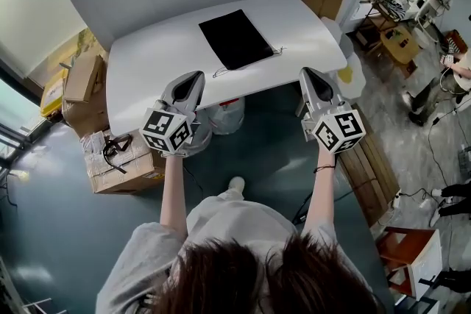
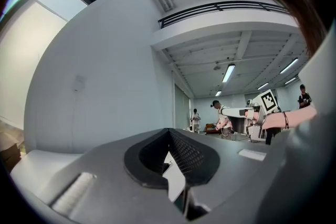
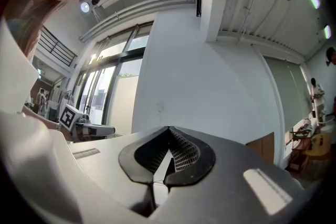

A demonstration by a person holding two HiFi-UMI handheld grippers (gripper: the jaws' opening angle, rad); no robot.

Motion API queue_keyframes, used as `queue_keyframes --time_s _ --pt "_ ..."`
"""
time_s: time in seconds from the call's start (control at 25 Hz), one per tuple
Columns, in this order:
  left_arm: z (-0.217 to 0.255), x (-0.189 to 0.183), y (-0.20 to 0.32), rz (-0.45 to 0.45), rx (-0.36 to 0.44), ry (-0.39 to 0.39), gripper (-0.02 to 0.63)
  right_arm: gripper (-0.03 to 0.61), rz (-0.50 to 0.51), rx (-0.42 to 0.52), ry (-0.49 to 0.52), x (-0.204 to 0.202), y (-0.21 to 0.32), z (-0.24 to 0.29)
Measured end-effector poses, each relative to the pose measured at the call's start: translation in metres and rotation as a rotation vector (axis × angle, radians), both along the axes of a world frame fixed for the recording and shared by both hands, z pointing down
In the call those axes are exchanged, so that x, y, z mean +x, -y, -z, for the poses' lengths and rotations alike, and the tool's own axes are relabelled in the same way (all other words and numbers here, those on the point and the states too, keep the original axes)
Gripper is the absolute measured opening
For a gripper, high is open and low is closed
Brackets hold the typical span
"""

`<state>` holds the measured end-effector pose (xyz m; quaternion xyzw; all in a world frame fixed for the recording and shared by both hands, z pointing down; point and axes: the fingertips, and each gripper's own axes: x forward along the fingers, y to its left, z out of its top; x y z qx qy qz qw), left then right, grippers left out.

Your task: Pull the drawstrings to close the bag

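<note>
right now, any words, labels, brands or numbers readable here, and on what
None readable in any view.
Cubes on left gripper and right gripper: square marker patterns only, no letters.
Cardboard box: any print too small to read.
Black bag: no label visible.

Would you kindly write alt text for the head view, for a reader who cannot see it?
From above, a person holds the left gripper and right gripper, both shut and empty, by the near edge of a white table. A flat black drawstring bag lies on it, cords trailing from its near end.
</note>
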<state>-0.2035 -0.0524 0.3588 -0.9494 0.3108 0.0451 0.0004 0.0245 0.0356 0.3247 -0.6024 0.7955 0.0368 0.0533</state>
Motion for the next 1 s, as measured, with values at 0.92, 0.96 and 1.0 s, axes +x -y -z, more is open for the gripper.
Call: queue_keyframes --time_s 0.92,0.96,1.0 --pt "-0.017 0.032 0.086 -0.046 -0.043 0.019 -0.006 0.014 -0.020 -0.052 0.008 0.028 0.087 -0.016" --pt "-0.017 0.033 0.088 -0.043 -0.044 0.024 -0.006 0.014 -0.018 -0.054 0.010 0.029 0.090 -0.016" --pt "-0.018 0.033 0.089 -0.037 -0.045 0.027 -0.006 0.014 -0.015 -0.057 0.012 0.030 0.094 -0.017"
